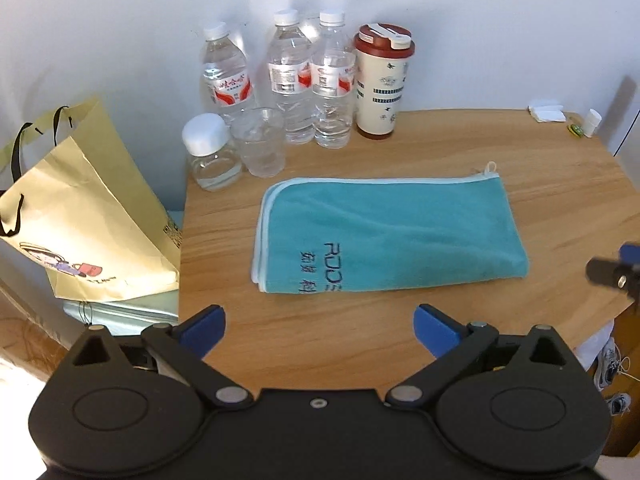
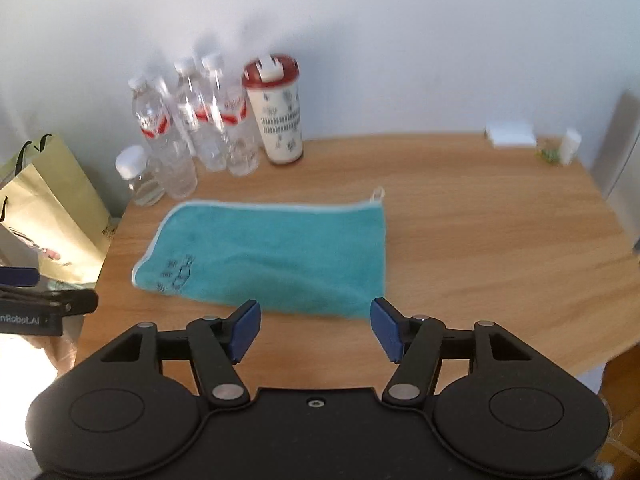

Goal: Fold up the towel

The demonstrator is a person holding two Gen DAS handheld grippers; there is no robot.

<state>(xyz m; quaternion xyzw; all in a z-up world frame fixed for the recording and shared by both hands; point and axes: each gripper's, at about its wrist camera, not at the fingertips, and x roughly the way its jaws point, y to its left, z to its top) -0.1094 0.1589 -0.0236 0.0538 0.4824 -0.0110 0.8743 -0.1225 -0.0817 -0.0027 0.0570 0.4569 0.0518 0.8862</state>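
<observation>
With both the left gripper (image 1: 319, 326) and right gripper (image 2: 316, 328) spread wide and empty, we see the folded towel (image 1: 384, 232) mid-desk (image 1: 520, 152) (a careless sweep toward the back edge could topple the bottles (image 1: 296, 80)).

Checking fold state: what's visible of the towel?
The towel is teal, soft and fleecy, with pale blue edging and dark printed lettering near its left end. It lies flat on the wooden table, folded in layers into a long rectangle, a small white loop at its far right corner. Neither gripper touches it.
</observation>
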